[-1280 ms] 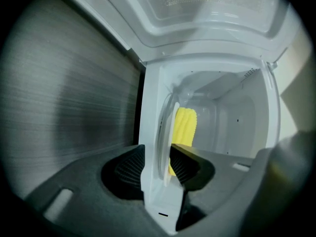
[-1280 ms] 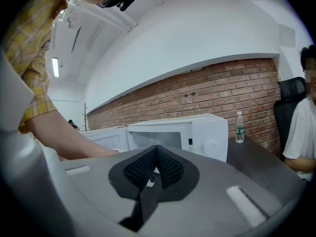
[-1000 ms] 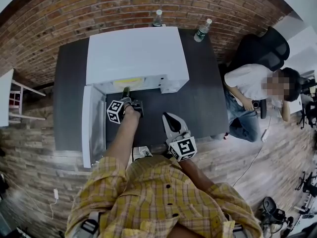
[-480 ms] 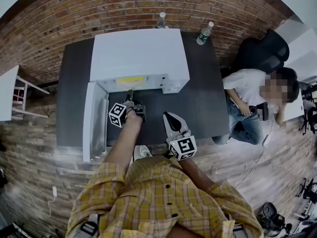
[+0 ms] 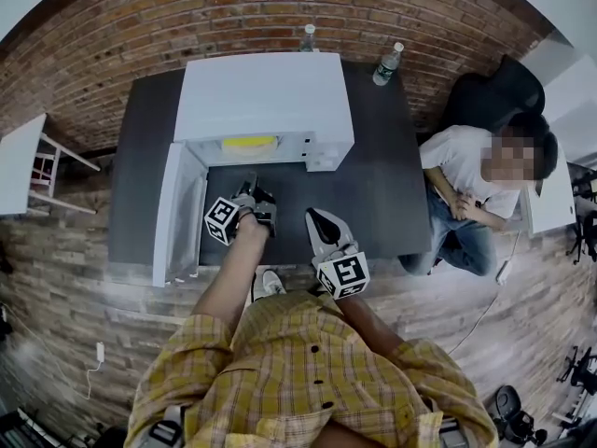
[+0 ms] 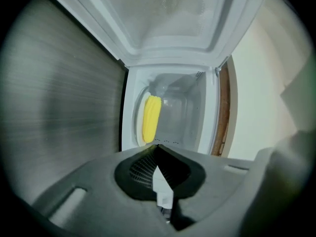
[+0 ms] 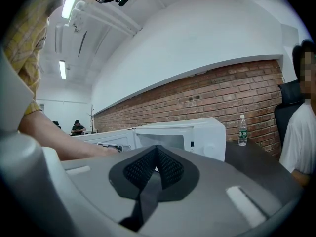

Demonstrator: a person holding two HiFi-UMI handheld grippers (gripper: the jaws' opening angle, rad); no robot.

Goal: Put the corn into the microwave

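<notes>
Corn (image 5: 248, 142) left in microwave (image 5: 266, 96); left tongs (image 5: 254, 190) withdrew, just closed empty.

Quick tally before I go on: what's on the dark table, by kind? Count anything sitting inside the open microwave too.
microwave: 1
corn, lying inside the microwave: 1
water bottles, at the table's far edge: 2
Total: 4
</notes>
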